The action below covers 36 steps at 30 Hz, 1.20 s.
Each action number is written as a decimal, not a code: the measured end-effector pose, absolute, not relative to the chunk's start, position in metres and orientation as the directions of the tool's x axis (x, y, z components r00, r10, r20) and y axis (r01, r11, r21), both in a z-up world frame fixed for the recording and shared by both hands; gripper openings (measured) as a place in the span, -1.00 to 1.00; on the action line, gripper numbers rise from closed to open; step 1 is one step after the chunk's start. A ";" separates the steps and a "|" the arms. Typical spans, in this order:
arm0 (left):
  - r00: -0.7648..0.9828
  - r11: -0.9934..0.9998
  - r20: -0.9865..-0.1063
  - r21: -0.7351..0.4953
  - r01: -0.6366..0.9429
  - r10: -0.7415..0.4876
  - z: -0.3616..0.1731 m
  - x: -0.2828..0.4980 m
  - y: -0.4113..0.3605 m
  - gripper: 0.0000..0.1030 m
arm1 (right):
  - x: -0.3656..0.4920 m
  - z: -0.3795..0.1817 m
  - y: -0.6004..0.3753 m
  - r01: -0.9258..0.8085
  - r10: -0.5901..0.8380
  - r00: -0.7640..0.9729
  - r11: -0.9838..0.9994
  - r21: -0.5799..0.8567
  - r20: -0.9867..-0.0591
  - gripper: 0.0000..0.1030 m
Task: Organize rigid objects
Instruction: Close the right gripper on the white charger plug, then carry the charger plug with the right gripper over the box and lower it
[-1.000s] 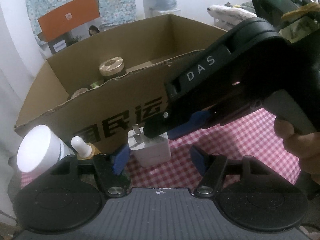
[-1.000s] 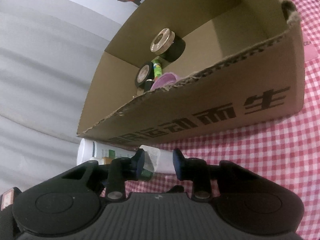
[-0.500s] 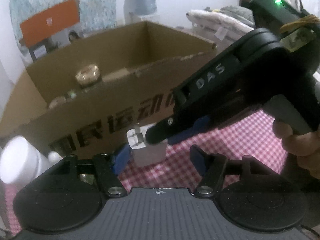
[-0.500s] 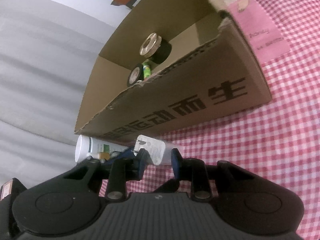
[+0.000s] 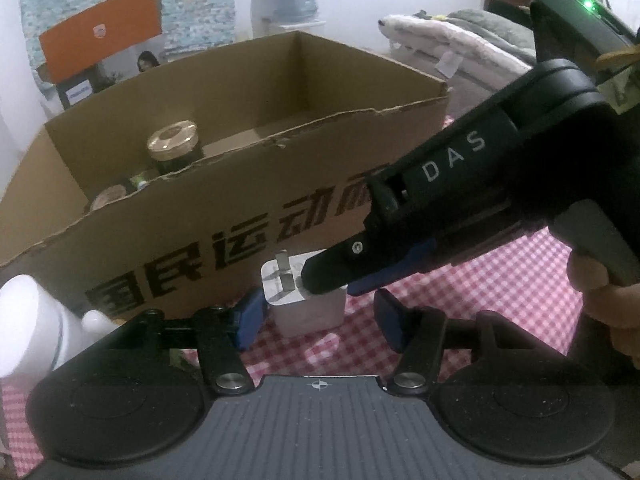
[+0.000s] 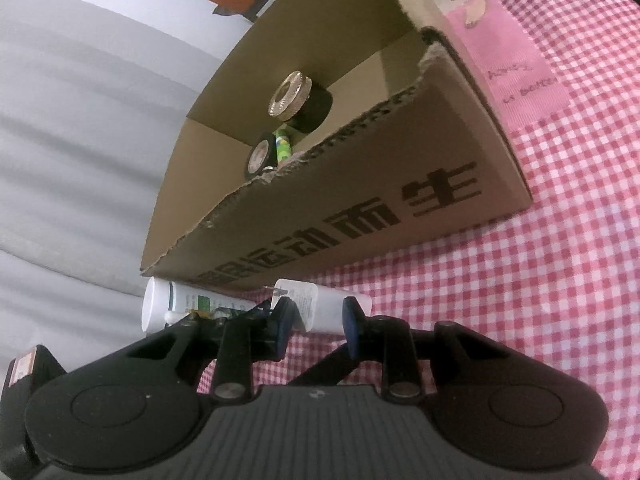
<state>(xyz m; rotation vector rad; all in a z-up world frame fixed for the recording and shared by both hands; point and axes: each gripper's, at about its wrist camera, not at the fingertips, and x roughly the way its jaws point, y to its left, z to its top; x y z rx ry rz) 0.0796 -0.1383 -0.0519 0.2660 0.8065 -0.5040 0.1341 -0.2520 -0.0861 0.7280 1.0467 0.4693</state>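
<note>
- Sitting on the pink checked cloth (image 5: 500,276) just in front of the cardboard box (image 5: 248,216), my white plug adapter (image 5: 316,308) is a small rounded block with two flat metal prongs on its left end.
- My right gripper (image 6: 316,314) has its blue pads pressed on the adapter's two sides, so I am holding it there; in the left view that gripper comes in as a big black body lettered DAS, with a hand (image 5: 608,312) under it.
- My left gripper (image 5: 318,320) sits half wide with the adapter between its fingers; its jaws have just been closing, the left pad right beside the block, the right pad apart from it.
- Box: brown corrugated card, torn top edge, bold black characters on the front wall.
- Only the right view shows a pink printed sheet (image 6: 508,64) lying beside the box, and a white tube (image 6: 180,304) lying along the box foot.
- Inside the box I see a dark jar with a ridged gold lid (image 6: 290,94), a smaller dark jar (image 6: 260,156) and a green item (image 6: 282,146).
- Only the left view shows the room behind: an orange carton (image 5: 100,48) and folded bedding (image 5: 460,44).
</note>
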 end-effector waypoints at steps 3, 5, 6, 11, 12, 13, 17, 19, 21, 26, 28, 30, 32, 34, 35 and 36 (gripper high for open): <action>0.575 0.836 -0.742 0.037 0.548 -0.344 -0.052 0.076 -0.143 0.14 | 0.128 -0.085 -0.257 0.001 0.655 0.443 0.682 0.731 -0.612 -0.42; 0.573 0.829 -0.742 0.039 0.557 -0.350 -0.052 0.076 -0.145 0.08 | 0.124 -0.085 -0.261 0.010 0.648 0.449 0.684 0.729 -0.615 -0.43; 0.572 0.830 -0.741 0.038 0.557 -0.350 -0.052 0.077 -0.146 0.08 | 0.124 -0.085 -0.263 0.015 0.647 0.452 0.683 0.731 -0.614 -0.43; 0.566 0.830 -0.751 0.043 0.556 -0.340 -0.054 0.084 -0.150 0.05 | 0.125 -0.086 -0.270 0.034 0.641 0.467 0.675 0.737 -0.609 -0.40; 0.565 0.831 -0.753 0.045 0.555 -0.336 -0.055 0.085 -0.152 0.05 | 0.126 -0.087 -0.270 0.035 0.641 0.468 0.674 0.738 -0.608 -0.38; 0.563 0.832 -0.757 0.046 0.554 -0.333 -0.056 0.085 -0.153 0.04 | 0.126 -0.087 -0.271 0.034 0.640 0.470 0.675 0.737 -0.608 -0.38; 0.560 0.840 -0.766 0.048 0.540 -0.315 -0.060 0.087 -0.155 -0.06 | 0.128 -0.088 -0.270 0.032 0.642 0.472 0.672 0.740 -0.604 -0.36; 0.565 0.842 -0.766 0.057 0.536 -0.308 -0.061 0.087 -0.155 -0.15 | 0.129 -0.087 -0.267 0.025 0.640 0.475 0.677 0.736 -0.604 -0.36; 0.566 0.843 -0.766 0.060 0.535 -0.305 -0.060 0.087 -0.155 -0.16 | 0.129 -0.087 -0.267 0.021 0.638 0.478 0.679 0.734 -0.603 -0.36; 0.563 0.843 -0.768 0.056 0.535 -0.307 -0.058 0.084 -0.155 -0.18 | 0.126 -0.086 -0.264 0.015 0.636 0.480 0.683 0.730 -0.604 -0.36; 0.567 0.843 -0.764 0.057 0.534 -0.308 -0.054 0.081 -0.157 -0.18 | 0.123 -0.085 -0.266 0.016 0.634 0.482 0.684 0.730 -0.605 -0.36; 0.577 0.844 -0.754 0.058 0.534 -0.313 -0.048 0.075 -0.156 -0.18 | 0.118 -0.081 -0.267 0.012 0.634 0.486 0.684 0.730 -0.602 -0.36; 0.590 0.843 -0.741 0.062 0.534 -0.319 -0.039 0.068 -0.156 -0.18 | 0.111 -0.073 -0.267 -0.003 0.632 0.495 0.688 0.726 -0.596 -0.36; 0.611 0.844 -0.722 0.071 0.532 -0.324 -0.026 0.061 -0.154 -0.18 | 0.104 -0.061 -0.268 -0.021 0.630 0.506 0.692 0.721 -0.590 -0.36; 0.622 0.845 -0.713 0.077 0.530 -0.325 -0.020 0.058 -0.153 -0.18 | 0.101 -0.055 -0.267 -0.035 0.628 0.513 0.697 0.717 -0.585 -0.36; 0.633 0.845 -0.703 0.084 0.528 -0.325 -0.012 0.055 -0.152 -0.18 | 0.098 -0.047 -0.267 -0.050 0.628 0.520 0.700 0.713 -0.580 -0.36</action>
